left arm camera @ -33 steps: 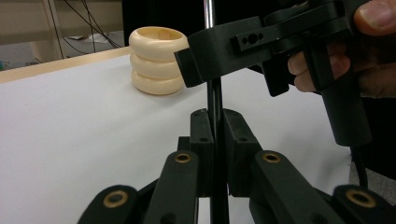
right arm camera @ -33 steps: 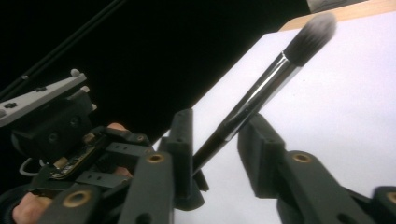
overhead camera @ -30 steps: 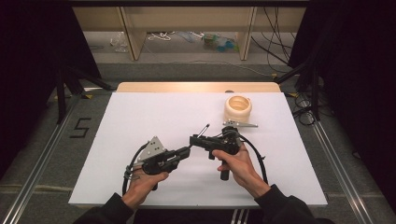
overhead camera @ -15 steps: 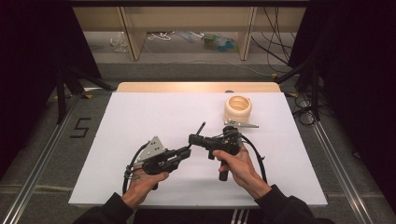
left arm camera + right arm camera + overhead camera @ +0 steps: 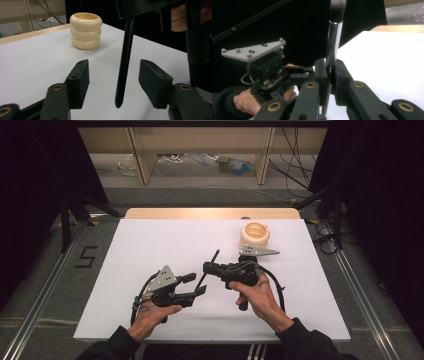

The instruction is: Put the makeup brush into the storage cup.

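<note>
A slim makeup brush (image 5: 208,270) is slanting over the middle of the white table (image 5: 150,245), bristles pointing toward the far edge, handle tip toward the near edge. The right gripper (image 5: 212,267) is clamping its metal ferrule. The left gripper (image 5: 196,284) jaws have just been opening, standing apart around the handle without touching. The bristles are blurred and cut off in the right gripper view.
</note>
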A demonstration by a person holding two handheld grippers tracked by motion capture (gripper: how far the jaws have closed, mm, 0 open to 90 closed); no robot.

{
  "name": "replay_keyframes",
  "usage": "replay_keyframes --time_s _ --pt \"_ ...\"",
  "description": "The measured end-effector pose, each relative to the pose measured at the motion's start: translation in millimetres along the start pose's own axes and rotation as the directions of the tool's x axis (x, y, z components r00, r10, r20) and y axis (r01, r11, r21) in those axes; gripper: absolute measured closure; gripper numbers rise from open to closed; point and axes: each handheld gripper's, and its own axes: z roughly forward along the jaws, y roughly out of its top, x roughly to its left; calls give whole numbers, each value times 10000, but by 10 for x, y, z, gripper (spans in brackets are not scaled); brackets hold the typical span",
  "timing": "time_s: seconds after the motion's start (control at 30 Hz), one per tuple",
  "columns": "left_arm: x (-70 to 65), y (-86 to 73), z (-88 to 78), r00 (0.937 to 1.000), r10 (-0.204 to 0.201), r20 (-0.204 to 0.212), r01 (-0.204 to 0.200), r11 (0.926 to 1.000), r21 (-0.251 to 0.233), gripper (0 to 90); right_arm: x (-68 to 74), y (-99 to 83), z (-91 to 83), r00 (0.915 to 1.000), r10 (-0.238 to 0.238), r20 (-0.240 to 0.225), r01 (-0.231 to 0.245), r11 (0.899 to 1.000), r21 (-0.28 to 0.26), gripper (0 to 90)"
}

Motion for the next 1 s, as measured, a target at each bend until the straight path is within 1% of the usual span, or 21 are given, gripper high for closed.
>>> replay_keyframes --time_s 0.03,0.1,0.13,0.17,0.2,0.23,0.27,0.37,0.4,0.43,0.5,0.6,0.63,0.7,0.73,0.8,0.83,0.87,0.93,0.97,1.0 --pt "6 -6 0 9999 89 -65 -89 9999 53 361 1 14 -11 9997 -223 72 222 9997 45 838" --pt "12 -21 -4 9997 67 -221 -64 9999 132 345 3 20 -19 9994 -315 115 314 9995 77 837" --pt "32 -27 -9 9993 234 -276 -230 9996 152 328 7 29 -28 9991 -395 153 393 9991 128 837" --pt "44 -39 -21 9990 196 -391 -189 9997 174 303 0 44 -43 9981 -572 241 571 9983 77 837" --pt "44 -39 -21 9990 196 -391 -189 9997 174 295 1 49 -50 9975 -638 297 636 9979 87 837" --pt "58 -41 -31 9985 314 -438 -306 9994 186 286 1 56 -60 9972 -662 342 659 9978 117 837" --pt "80 -49 -51 9983 380 -442 -374 9992 149 281 -4 59 -65 9967 -717 388 713 9974 111 837" --pt "103 -55 -75 9975 388 -586 -381 9992 130 260 -11 64 -77 9960 -763 466 758 9971 117 837" --pt "118 -61 -84 9976 369 -584 -365 9993 79 257 -19 69 -87 9946 -890 533 884 9960 143 837" --pt "128 -74 -111 9966 272 -773 -261 9995 152 257 -19 69 -87 9946 -890 533 884 9960 143 837" --pt "149 -88 -131 9944 488 -938 -467 9986 238 249 -19 84 -110 9925 -1053 622 1044 9944 168 837" --pt "188 -127 -153 9945 353 -987 -328 9991 264 234 -16 98 -131 9919 -1085 667 1075 9940 178 837" --pt "202 -130 -175 9934 449 -1059 -412 9985 371 234 -20 107 -138 9900 -1206 730 1196 9927 180 837" --pt "224 -141 -205 9938 418 -1028 -385 9987 334 224 -28 124 -158 9848 -1483 908 1469 9889 220 837" --pt "226 -143 -216 9941 383 -1012 -349 9988 344 218 -30 136 -179 9833 -1531 987 1505 9880 338 837" --pt "242 -159 -246 9927 453 -1117 -410 9984 401 212 -45 146 -198 9820 -1535 1103 1525 9881 179 837" --pt "242 -159 -246 9927 453 -1117 -410 9984 401 212 -45 146 -198 9820 -1535 1103 1525 9881 179 837" --pt "251 -168 -252 9930 454 -1088 -414 9984 386 212 -55 155 -215 9790 -1660 1180 1640 9861 259 837" --pt "259 -178 -275 9919 382 -1211 -333 9986 417 211 -68 165 -231 9779 -1684 1235 1676 9857 170 837" --pt "279 -177 -301 9908 534 -1241 -489 9980 391 209 -84 181 -260 9761 -1720 1328 1710 9851 191 837" --pt "278 -179 -311 9905 445 -1303 -404 9986 336 209 -84 190 -279 9752 -1703 1413 1673 9854 327 837"
